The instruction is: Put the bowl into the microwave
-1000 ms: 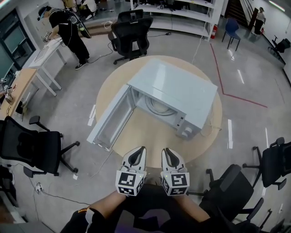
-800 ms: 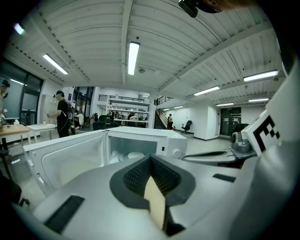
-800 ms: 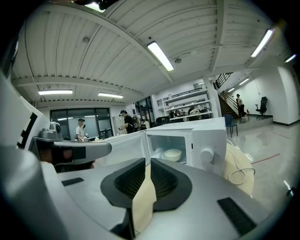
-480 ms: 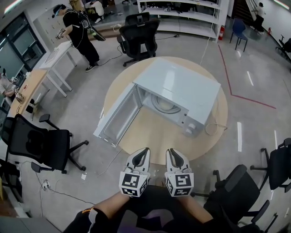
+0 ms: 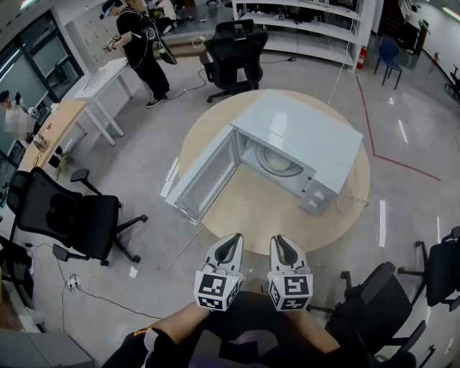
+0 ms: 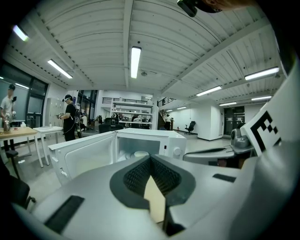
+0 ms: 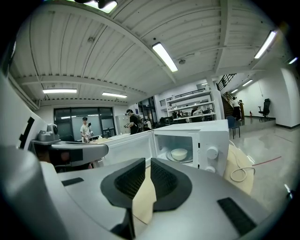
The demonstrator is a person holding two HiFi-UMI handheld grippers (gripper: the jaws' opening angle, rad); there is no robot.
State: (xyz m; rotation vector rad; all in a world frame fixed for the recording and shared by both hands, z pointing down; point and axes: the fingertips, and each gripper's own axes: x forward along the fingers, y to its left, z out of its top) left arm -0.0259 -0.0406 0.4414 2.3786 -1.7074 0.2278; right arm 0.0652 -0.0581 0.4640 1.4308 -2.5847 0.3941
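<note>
Evidently you're done: the bowl sits inside the open microwave; your left gripper and right gripper have their jaws closed, empty.

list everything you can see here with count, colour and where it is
microwave: one, white, on the table, door open
bowl: one, white, inside the microwave
table: one, beige, round, mid-floor
cable: one, white, on the table right of the microwave
office chairs: at least four, black, around the table
blue chair: one, back right
desk: one, white, back left
shelves: one unit, white, at the back
people: two, one in black at the desk, one at the far left edge
left gripper: grey, jaws shut, empty
right gripper: grey, jaws shut, empty
</note>
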